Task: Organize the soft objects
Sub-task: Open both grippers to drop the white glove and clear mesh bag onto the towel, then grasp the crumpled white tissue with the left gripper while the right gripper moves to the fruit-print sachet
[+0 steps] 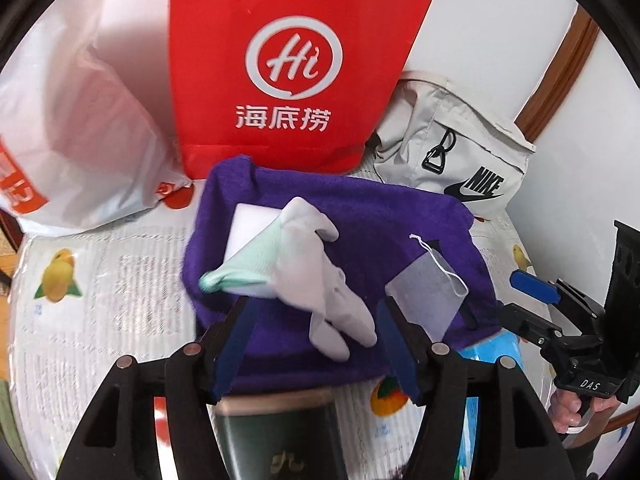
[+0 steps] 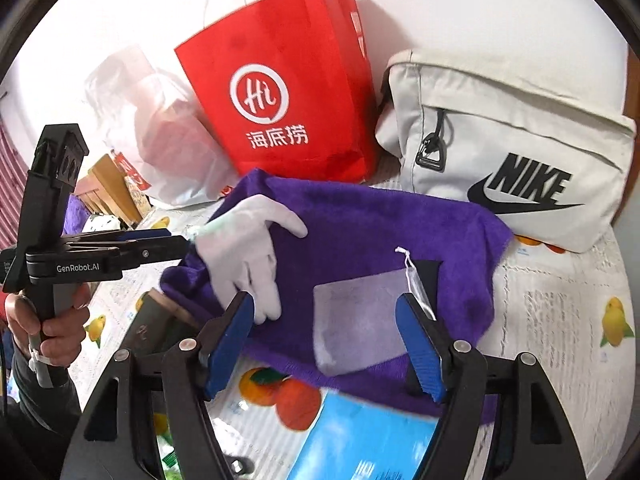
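Right now I'm looking down at a fuzzy purple towel (image 1: pixel 360 216), plush and rumpled, spread over a table cover (image 1: pixel 120 280) printed with text and fruit. On the towel's left part lies a limp white cotton glove (image 1: pixel 320 280) with a mint knit cuff, draped over a flat white block (image 1: pixel 248 224). To the right lies a sheer, square drawstring pouch (image 2: pixel 352 320) with a thin white cord. Behind stand a stiff red paper bag (image 2: pixel 288 92), a crinkly white plastic bag (image 1: pixel 80 140) and a pale canvas Nike bag (image 2: pixel 500 152). My left gripper (image 1: pixel 316 344) hangs spread above the glove, holding nothing. My right gripper (image 2: pixel 326 344) is spread wide either side of the pouch, blue pads clear of it.
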